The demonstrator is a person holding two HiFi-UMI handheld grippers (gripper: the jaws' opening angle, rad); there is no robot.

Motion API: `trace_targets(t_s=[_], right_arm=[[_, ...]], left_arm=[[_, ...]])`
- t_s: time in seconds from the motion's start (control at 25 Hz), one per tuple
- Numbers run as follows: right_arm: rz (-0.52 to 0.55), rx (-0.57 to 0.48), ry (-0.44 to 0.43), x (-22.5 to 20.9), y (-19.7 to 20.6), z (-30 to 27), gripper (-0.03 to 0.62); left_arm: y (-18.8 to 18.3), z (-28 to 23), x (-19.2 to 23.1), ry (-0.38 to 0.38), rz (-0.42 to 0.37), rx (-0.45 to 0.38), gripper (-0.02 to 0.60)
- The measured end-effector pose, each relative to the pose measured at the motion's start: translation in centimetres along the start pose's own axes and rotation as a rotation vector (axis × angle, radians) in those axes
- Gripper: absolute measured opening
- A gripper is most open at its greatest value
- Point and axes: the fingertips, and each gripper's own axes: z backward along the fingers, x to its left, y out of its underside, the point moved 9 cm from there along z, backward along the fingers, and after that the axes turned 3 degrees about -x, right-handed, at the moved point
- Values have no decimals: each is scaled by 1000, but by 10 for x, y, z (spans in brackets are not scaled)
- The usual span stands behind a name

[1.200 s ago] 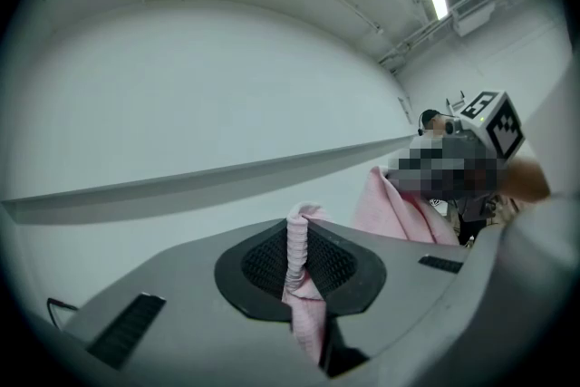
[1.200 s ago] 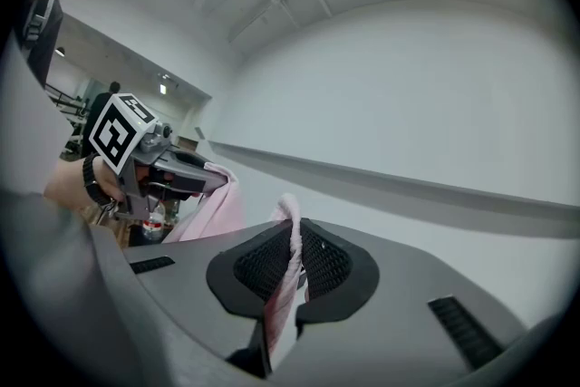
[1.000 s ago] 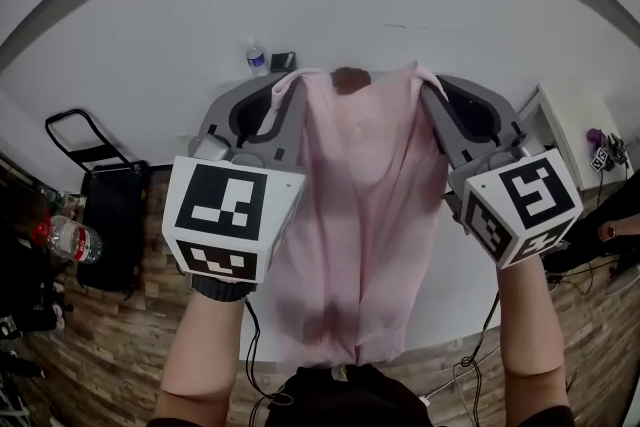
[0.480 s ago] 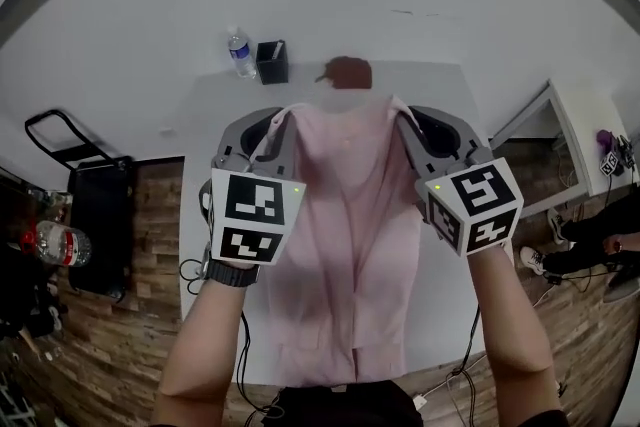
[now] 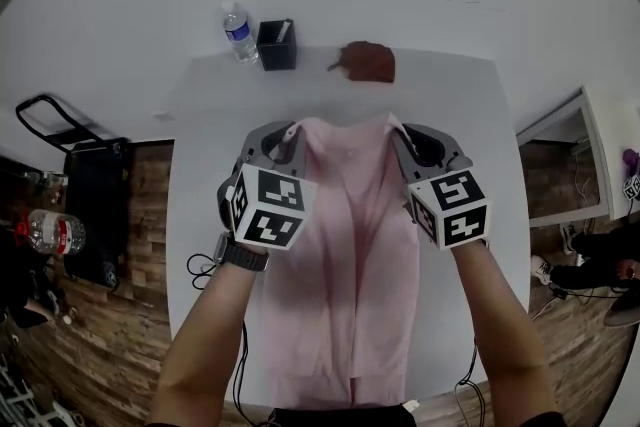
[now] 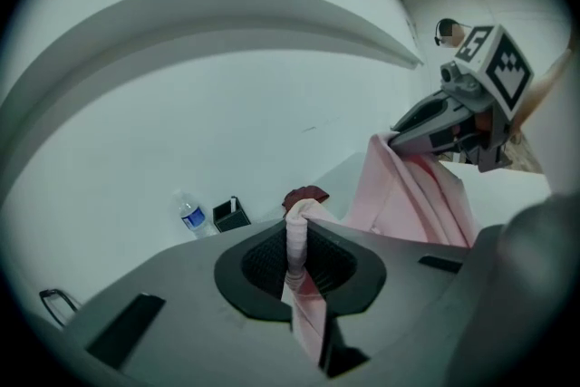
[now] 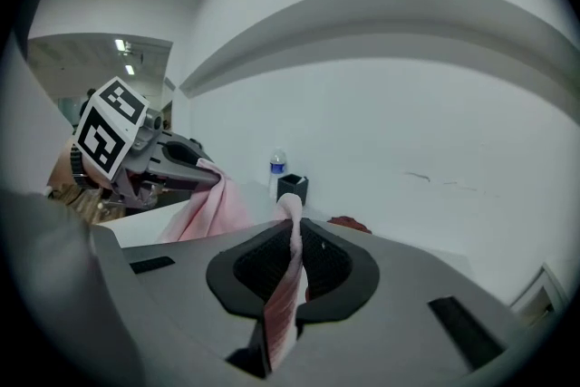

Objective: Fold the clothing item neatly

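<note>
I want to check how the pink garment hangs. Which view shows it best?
Head view: the garment shows nearly whole, held by the left gripper and right gripper. Each gripper view shows mostly a fold pinched in its jaws.

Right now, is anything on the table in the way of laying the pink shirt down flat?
Nothing visible. The bottle, black cup and brown thing sit at the table's far edge, beyond the pink shirt that the left gripper and right gripper hold.
</note>
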Motion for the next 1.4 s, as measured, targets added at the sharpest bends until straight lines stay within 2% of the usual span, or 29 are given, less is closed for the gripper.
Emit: trace_targets(t_s=[0.24,0.56,0.84,1.0,1.16,1.28,1.4], right_arm=[[-23,81,0,-14,50,-49,32],[-40,187,1,-22,97,-100,32],[0,264,8,-25,124,-127,32],[44,330,57,-36,137,-138,32],[85,426,95,-41,154,-144,32],[99,468,93,-42,164,-148,32],[103,474,87,-45,165,-151,59]], left_arm=[[37,-60,-6,35,2,93,21],[70,-110,-11,73,36,161,21],[94,-132,-5,28,31,254,21],[111,-147,0,2,10,329,21],[129,-158,4,0,22,397,21],[137,-162,6,4,33,413,24],[142,-164,12,-4,55,408,73]])
